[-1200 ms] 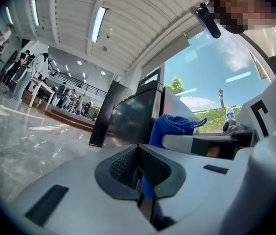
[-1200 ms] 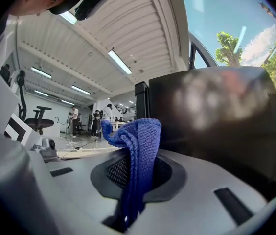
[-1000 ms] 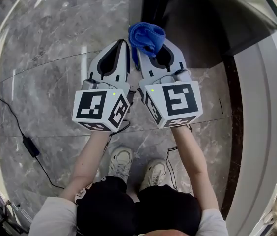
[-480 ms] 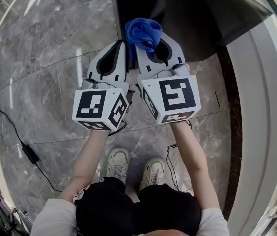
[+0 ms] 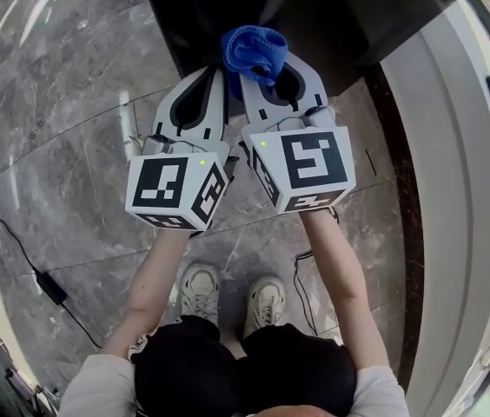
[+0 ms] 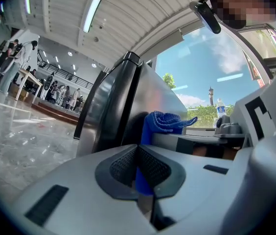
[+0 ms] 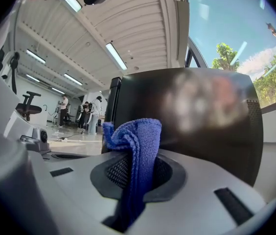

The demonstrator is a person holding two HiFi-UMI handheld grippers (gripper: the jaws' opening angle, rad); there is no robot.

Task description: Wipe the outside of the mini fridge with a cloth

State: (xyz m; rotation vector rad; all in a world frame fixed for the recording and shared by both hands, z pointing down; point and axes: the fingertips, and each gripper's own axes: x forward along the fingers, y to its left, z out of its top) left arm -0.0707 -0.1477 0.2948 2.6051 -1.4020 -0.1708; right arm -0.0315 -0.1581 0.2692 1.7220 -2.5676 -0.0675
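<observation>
Marble floor [image 5: 71, 146], right gripper [image 7: 135, 173] fingers [image 7: 114, 173] pinching cloth [image 7: 139, 136], left gripper [image 6: 139, 173] fingers [image 6: 121, 168] together

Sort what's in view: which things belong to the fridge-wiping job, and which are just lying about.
Job: blue cloth; mini fridge; right gripper; left gripper; both claws shut on the cloth.
Lying about: power adapter and cable; office chair; bottle.

I'm seeing the mini fridge [image 5: 314, 16] cut off at twelve o'clock, and the cloth [image 5: 254, 50] disappears down inside my right tongs [image 7: 137, 173].
</observation>
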